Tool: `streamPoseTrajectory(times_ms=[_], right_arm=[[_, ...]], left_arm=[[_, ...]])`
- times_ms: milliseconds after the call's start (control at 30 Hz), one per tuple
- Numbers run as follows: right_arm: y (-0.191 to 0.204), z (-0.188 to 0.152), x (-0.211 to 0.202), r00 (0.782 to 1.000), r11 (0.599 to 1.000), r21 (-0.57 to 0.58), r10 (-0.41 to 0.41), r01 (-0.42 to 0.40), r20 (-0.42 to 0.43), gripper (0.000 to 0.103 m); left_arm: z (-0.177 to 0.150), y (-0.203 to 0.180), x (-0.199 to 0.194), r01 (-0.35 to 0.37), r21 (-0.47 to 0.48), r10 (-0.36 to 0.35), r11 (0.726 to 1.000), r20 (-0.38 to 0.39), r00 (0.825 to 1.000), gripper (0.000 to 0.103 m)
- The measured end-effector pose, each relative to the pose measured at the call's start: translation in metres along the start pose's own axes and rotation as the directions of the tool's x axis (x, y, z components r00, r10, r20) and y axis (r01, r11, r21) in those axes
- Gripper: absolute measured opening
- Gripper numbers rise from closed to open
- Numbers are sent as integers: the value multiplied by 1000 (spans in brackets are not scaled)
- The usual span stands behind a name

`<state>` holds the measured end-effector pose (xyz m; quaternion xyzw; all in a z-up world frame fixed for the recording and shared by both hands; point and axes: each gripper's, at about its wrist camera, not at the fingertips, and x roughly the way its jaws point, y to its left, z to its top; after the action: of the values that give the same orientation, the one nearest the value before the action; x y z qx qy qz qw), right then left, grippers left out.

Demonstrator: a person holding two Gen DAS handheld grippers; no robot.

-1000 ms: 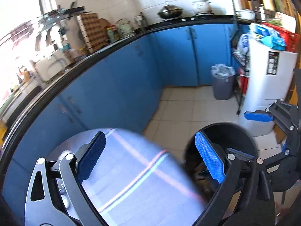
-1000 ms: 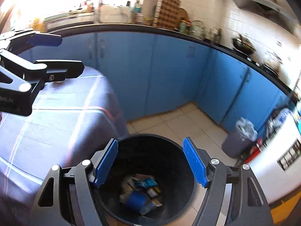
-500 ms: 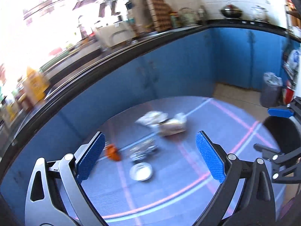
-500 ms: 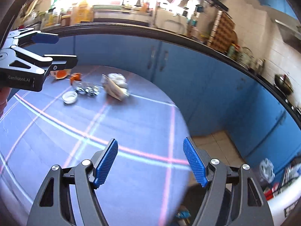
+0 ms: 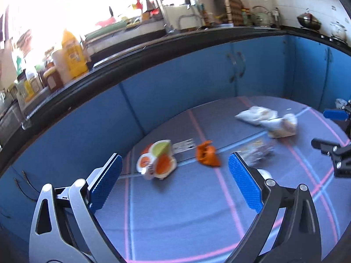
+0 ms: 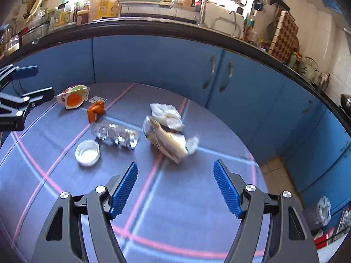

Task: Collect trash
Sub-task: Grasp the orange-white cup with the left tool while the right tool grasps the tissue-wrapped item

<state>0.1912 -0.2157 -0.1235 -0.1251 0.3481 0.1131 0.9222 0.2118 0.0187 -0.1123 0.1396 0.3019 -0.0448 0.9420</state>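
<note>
Right wrist view: both tools have swung away from the black bin, now out of frame, and face the round table point(image 6: 197, 208) again. Judgement: a fresh pickup is starting.
- Right gripper point(image 6: 175, 188): spread wide, empty, above bare cloth.
- Left gripper point(image 5: 173, 184): likewise spread and empty.
- Trash on table: crumpled wrapper bundle point(image 6: 169, 131) nearest the right gripper; clear crushed plastic point(image 6: 116, 134); white cap point(image 6: 87, 152) just beside it; orange scrap point(image 6: 95, 109); orange-and-green carton point(image 6: 73, 96) nearest the left gripper; small card point(image 6: 97, 99).
- Surroundings: blue cabinets point(image 6: 153, 61) behind.
- Obstructions: none between either gripper and the litter; items lie close together, so a grab may nudge neighbours.
</note>
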Motion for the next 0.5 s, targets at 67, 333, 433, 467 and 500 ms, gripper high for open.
streamPoseTrajectory(times_ms=[67, 333, 433, 467, 500], right_arm=[[3, 11, 16, 1000, 1000, -13, -1, 1, -12, 70], [23, 33, 56, 998, 990, -136, -47, 41, -42, 70], [28, 36, 62, 996, 982, -177, -74, 65, -43, 68], [29, 36, 64, 996, 981, -181, -73, 64, -43, 65], [29, 36, 66, 996, 981, -184, -69, 59, -50, 57]], left_arm=[[-3, 13, 16, 7, -19, -7, 1000, -21, 1000, 96], [-7, 48, 80, 106, -141, -124, 984, -124, 984, 86], [-6, 49, 94, 114, -157, -137, 981, -142, 980, 84], [-5, 48, 99, 110, -156, -133, 982, -147, 980, 81], [-5, 48, 102, 112, -155, -136, 982, -151, 979, 80]])
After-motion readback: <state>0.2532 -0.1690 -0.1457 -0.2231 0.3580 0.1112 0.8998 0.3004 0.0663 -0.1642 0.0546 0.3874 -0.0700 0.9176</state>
